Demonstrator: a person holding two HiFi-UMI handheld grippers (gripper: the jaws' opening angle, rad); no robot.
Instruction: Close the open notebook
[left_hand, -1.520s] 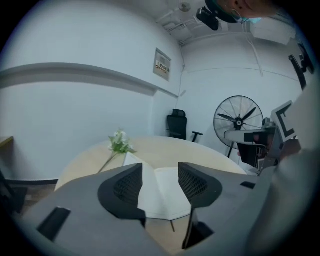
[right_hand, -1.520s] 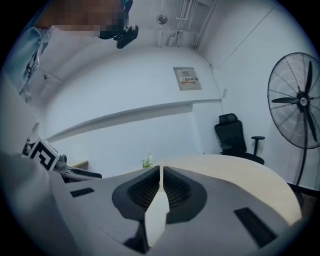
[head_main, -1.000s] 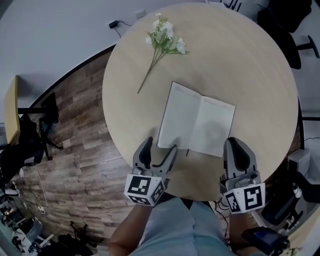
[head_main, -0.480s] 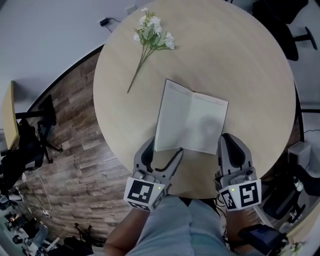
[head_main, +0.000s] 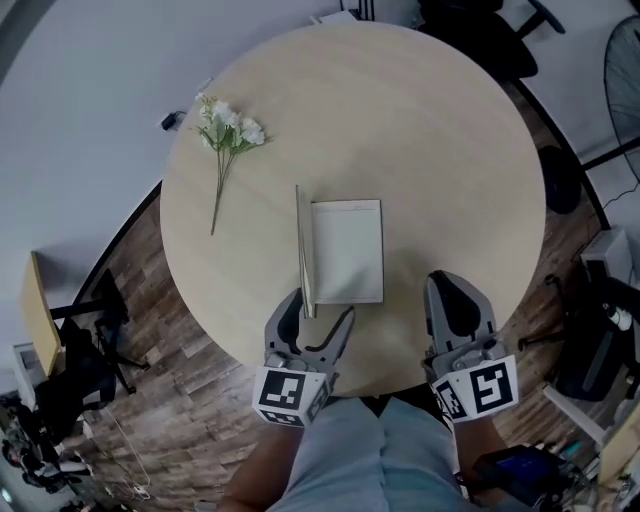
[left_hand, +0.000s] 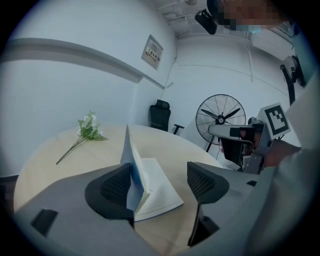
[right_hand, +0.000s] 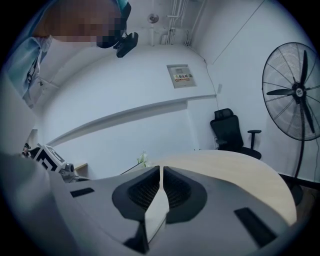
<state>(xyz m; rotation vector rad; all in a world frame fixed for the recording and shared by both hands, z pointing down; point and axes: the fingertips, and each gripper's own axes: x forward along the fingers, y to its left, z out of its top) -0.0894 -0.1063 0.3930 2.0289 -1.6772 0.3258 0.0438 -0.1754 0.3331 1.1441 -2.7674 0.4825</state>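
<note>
Paper leaves in a thin cover: the notebook (head_main: 350, 255) lies near the front edge of the round wooden table (head_main: 450, 150), half closed. Its right half rests flat with the pages up. Its left half (head_main: 302, 250) stands close to upright on the spine and appears edge-on in the head view.

Left gripper (head_main: 318, 312): jaws wide apart, nothing clamped. In the left gripper view the raised half (left_hand: 127, 160) stands just inside the left pad (left_hand: 116, 187), with its outer face turned to that pad. Contact looks likely but cannot be confirmed at this angle. The right pad (left_hand: 202, 182) hangs above the flat pages, well apart from the raised half.

Right gripper (head_main: 452, 292): jaws together on nothing, held over the table's near edge to the right of the notebook and apart from it.

Handling, as judged: the notebook is light and limp, so the raised half would probably bow or fan its leaves rather than swing as a stiff board. A broad push with the flat of the left pad on the cover's outer face should serve better than a pinch at a corner. Once past upright, the half should drop under its own weight. The flat half may skid on the smooth tabletop.

A sprig of white flowers (head_main: 228, 130) lies at the far left, well apart.
</note>
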